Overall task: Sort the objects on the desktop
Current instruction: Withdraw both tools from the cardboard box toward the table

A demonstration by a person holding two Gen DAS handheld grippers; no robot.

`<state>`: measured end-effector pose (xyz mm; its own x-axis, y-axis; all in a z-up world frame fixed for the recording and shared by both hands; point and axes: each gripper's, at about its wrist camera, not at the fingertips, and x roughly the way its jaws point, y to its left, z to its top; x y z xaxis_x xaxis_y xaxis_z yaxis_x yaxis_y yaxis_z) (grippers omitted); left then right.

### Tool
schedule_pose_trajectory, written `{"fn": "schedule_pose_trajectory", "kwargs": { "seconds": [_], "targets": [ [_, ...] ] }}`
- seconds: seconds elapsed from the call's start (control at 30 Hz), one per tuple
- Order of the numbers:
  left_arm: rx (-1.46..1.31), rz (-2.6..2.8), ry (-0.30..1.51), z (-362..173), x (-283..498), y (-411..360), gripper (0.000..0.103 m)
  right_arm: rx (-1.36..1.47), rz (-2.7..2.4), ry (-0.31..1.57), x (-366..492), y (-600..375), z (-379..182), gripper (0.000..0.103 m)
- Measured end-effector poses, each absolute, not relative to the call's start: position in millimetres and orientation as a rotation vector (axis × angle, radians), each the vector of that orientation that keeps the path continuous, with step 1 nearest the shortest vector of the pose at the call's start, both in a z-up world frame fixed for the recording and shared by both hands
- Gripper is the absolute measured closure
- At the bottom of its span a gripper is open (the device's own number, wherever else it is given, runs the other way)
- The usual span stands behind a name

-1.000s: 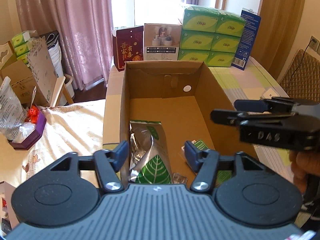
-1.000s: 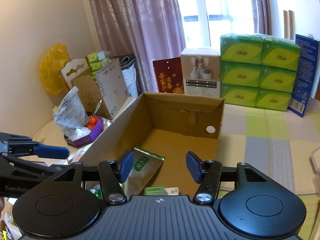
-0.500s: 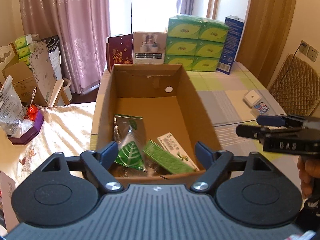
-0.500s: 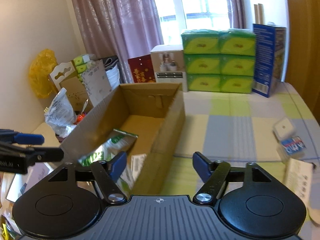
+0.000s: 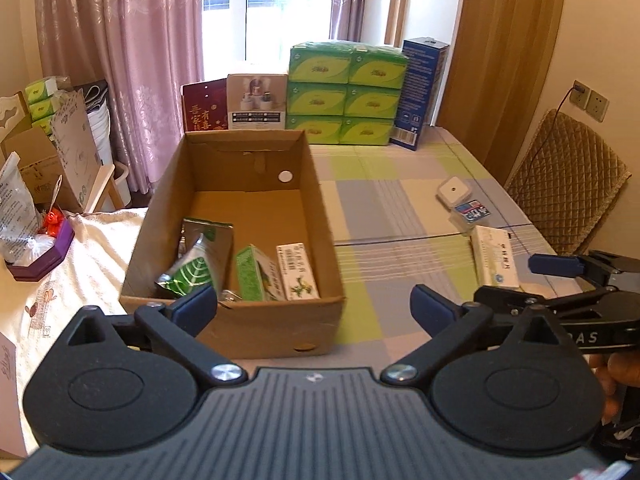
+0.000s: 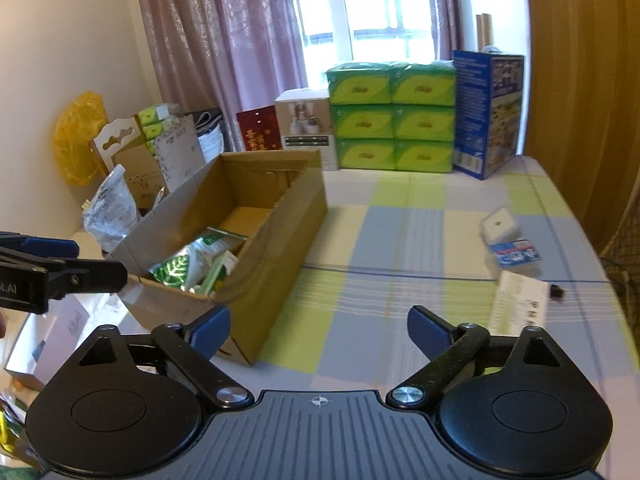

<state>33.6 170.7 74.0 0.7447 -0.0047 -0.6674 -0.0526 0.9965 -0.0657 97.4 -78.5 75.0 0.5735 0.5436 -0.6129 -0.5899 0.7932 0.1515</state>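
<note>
Both the left gripper (image 5: 314,306) and right gripper (image 6: 318,330) stand apart, empty. White packet (image 6: 518,308) lies well right of the cardboard box (image 5: 280,324). Risk: thin, flat packet may slip from the fingers during pickup.

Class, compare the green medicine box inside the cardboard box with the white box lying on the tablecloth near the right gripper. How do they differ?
The green medicine box is already packed in the cardboard box; the white box lies out on the tablecloth, unsorted. The green one leans on its edge against a neighbouring carton; the white one lies flat. Their colours differ: green against white. Both are slim rectangular cartons with printed faces.
</note>
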Motion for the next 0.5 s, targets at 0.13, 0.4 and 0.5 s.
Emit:
{"fn": "schedule_pose_trajectory", "kwargs": {
  "seconds": [0.13, 0.4, 0.5],
  "targets": [
    [-0.056, 0.025, 0.719, 74, 25, 148, 0.002, -0.081, 0.637, 0.686, 91, -107, 74, 0.005],
    [-0.042, -0.029, 0.726, 64, 17, 98, 0.002, -0.075, 0.542, 0.710, 88, -169, 59, 0.002],
    [-0.033, -0.043, 0.733, 58, 20, 80, 0.002, -0.066, 0.500, 0.724, 88, -194, 53, 0.002]
  ]
}}
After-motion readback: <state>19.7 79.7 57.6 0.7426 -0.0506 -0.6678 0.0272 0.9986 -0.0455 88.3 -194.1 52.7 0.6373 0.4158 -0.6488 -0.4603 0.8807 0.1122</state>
